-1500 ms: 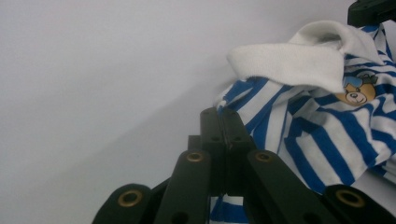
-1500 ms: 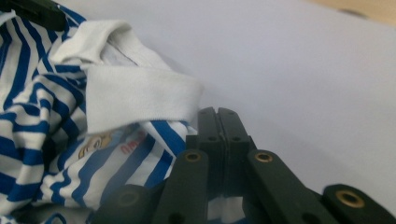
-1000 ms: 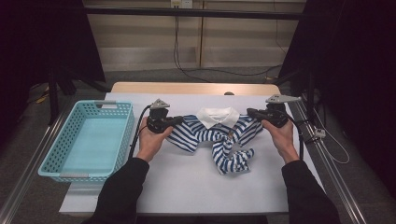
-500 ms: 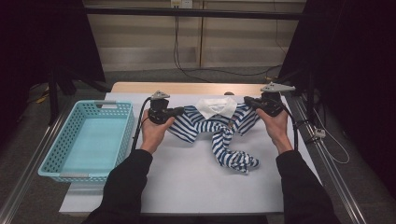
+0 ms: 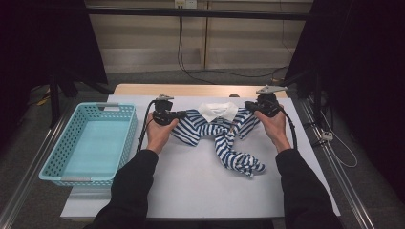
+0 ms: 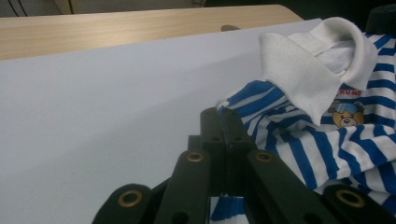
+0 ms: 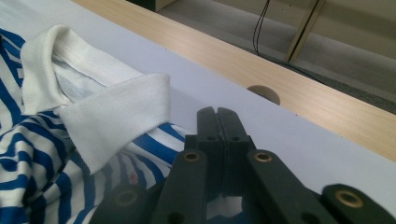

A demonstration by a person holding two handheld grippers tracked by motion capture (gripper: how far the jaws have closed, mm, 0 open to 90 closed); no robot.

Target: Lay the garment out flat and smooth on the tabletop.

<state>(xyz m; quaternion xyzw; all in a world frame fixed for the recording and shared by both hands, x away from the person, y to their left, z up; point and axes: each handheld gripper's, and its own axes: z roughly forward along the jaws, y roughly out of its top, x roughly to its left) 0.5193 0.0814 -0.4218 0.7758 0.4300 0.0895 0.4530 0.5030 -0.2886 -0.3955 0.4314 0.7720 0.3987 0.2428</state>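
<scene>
Work in hand: I am spreading a blue-and-white striped shirt [image 5: 215,131] flat on the white table [image 5: 191,186], collar away from me.
My left gripper [image 5: 179,115]: jaws pressed together on the shirt's left shoulder edge; in the left gripper view striped cloth shows between the jaws, and the two black fingers [image 6: 212,140] meet with almost no gap. They have just been opening a touch, yet the fabric looks pinched.
My right gripper [image 5: 249,106]: jaws shut on the opposite shoulder; the right gripper view shows cloth caught low between the closed fingers [image 7: 208,135].
Where the shirt is: at the far middle of the table, touching it, white collar [image 5: 218,110] between my two grippers.
Done: both shoulders gripped and pulled apart, top edge laid roughly straight.
Left: the lower body and a sleeve [image 5: 239,160] lie twisted and bunched toward me; I judge they need smoothing.
Basket [image 5: 57,143]: turquoise, at my left, nothing in it.
</scene>
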